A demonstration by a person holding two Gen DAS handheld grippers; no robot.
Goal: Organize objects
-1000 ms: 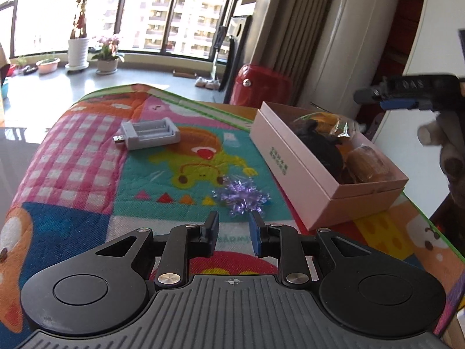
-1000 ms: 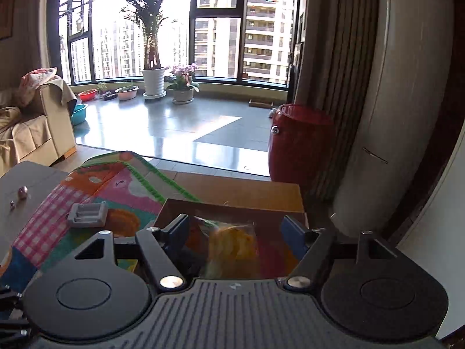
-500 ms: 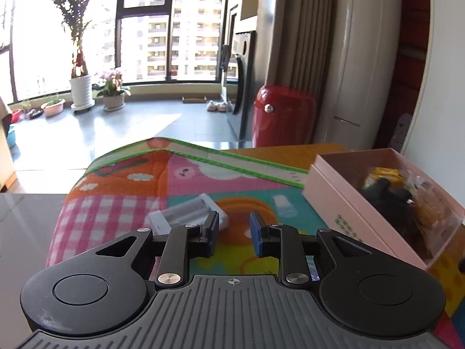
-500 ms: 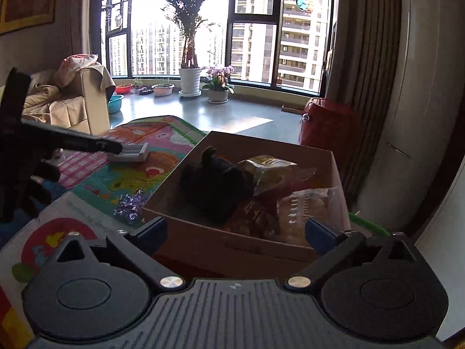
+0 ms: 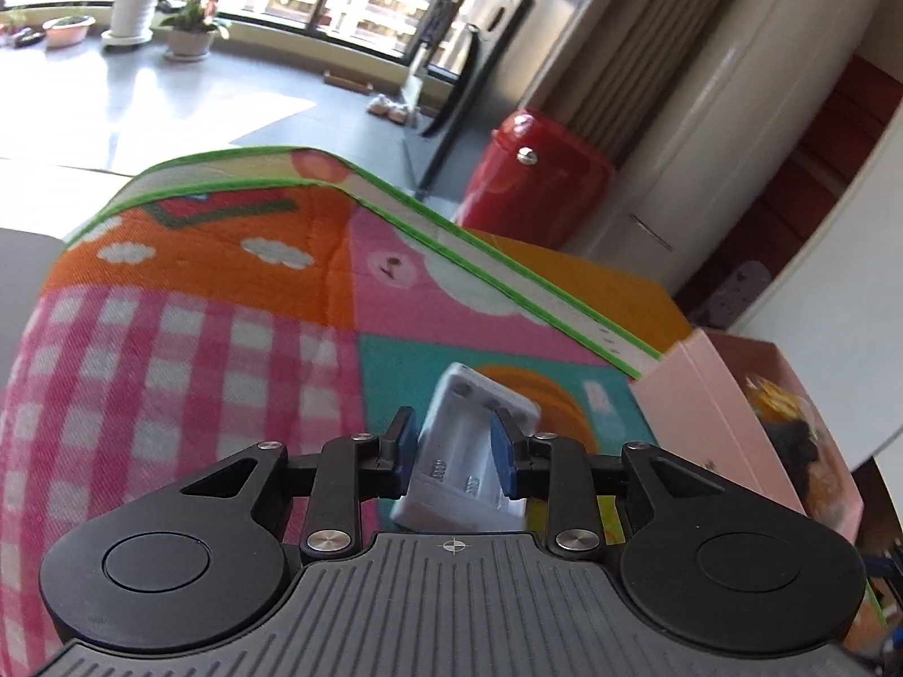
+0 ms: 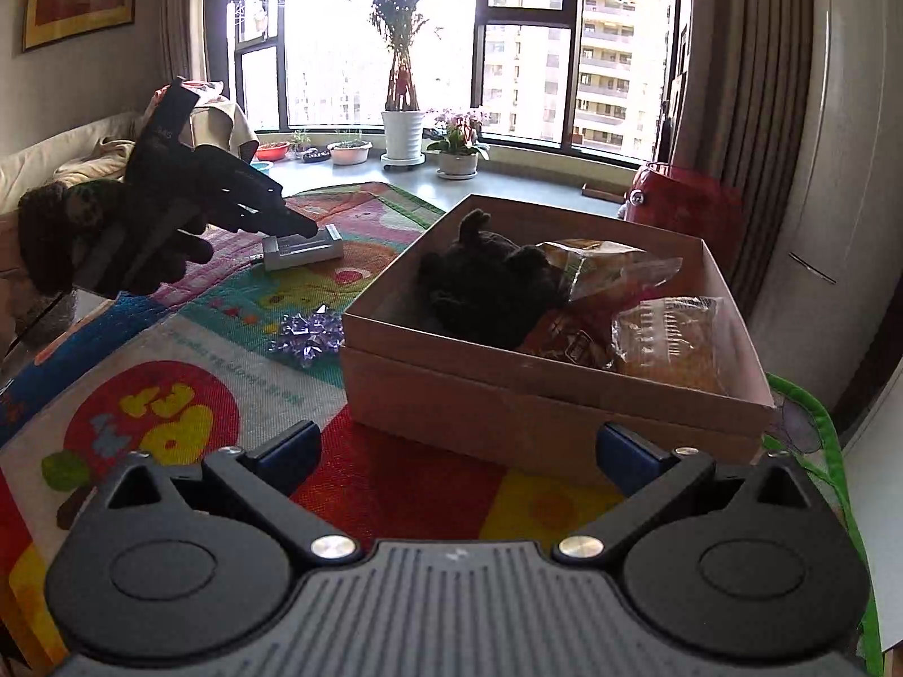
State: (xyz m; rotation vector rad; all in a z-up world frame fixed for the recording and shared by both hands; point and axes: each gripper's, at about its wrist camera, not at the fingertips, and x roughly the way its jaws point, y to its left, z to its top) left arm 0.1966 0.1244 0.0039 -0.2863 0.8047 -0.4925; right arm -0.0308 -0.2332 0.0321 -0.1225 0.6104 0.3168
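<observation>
Pick-up step, by my read; left gripper (image 5: pixel 454 448) straddles white battery charger (image 5: pixel 471 460) on play mat (image 5: pixel 186 350), pads beside its sides, clench unclear; right gripper (image 6: pixel 457 454) spread, empty, facing pink box (image 6: pixel 556 395); next: squeeze, lift, carry boxward.

A white battery charger (image 5: pixel 471 454) with empty slots lies flat on the colourful mat (image 5: pixel 186 338), between the left tongs' blue pads (image 5: pixel 501 451). Nearer the box, a purple ribbon bow (image 6: pixel 309 333) rests on the mat. The open pink box (image 6: pixel 542 395) holds a black plush toy (image 6: pixel 491 282) and wrapped snacks (image 6: pixel 666 338).
</observation>
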